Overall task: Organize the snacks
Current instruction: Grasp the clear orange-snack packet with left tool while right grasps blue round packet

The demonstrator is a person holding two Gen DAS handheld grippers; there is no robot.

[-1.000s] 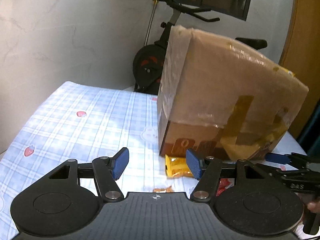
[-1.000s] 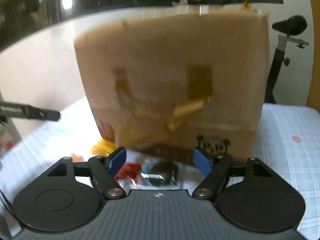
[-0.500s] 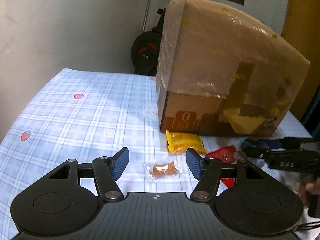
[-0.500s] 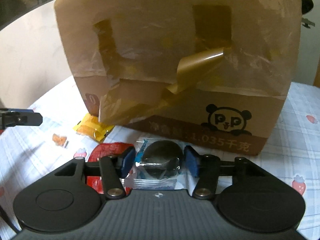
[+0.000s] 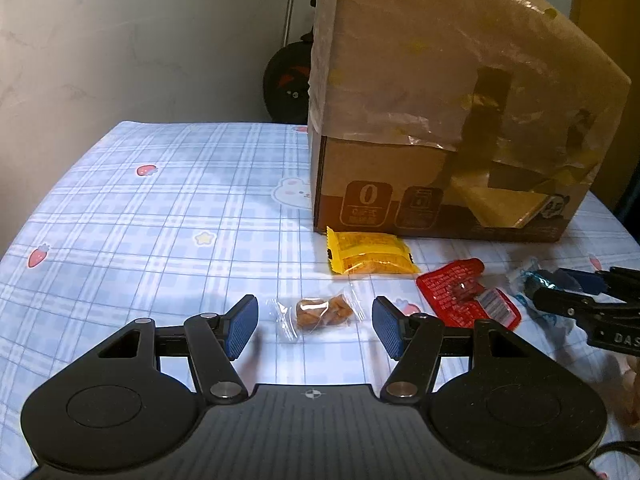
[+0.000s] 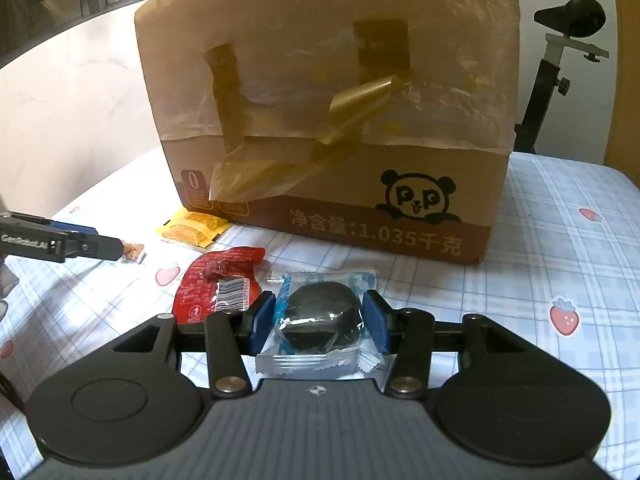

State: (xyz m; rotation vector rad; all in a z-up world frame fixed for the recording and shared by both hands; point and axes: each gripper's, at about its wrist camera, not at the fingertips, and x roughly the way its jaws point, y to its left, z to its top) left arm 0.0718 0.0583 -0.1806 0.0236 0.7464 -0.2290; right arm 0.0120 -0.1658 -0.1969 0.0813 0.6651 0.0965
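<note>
Blue checked tablecloth (image 5: 160, 208) before the taped cardboard box (image 6: 332, 120): right gripper (image 6: 318, 322), jaws just closed, clamps the dark blue-wrapped snack (image 6: 320, 316); left gripper (image 5: 314, 326) gapes around the clear packet of orange bits (image 5: 320, 312). Lower squarely, then pinch.

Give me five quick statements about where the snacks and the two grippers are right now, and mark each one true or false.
1. The right gripper has its pads against the clear packet with the dark round snack. True; its jaws have just been closing.
2. The left gripper is clamped on the small clear packet of brown pieces. False: the packet lies on the cloth between open jaws, touching neither pad.
3. The yellow packet lies just in front of the cardboard box. True.
4. The red packet is inside the box. False: it lies flat on the checked tablecloth.
5. The box bears a panda logo. True.
</note>
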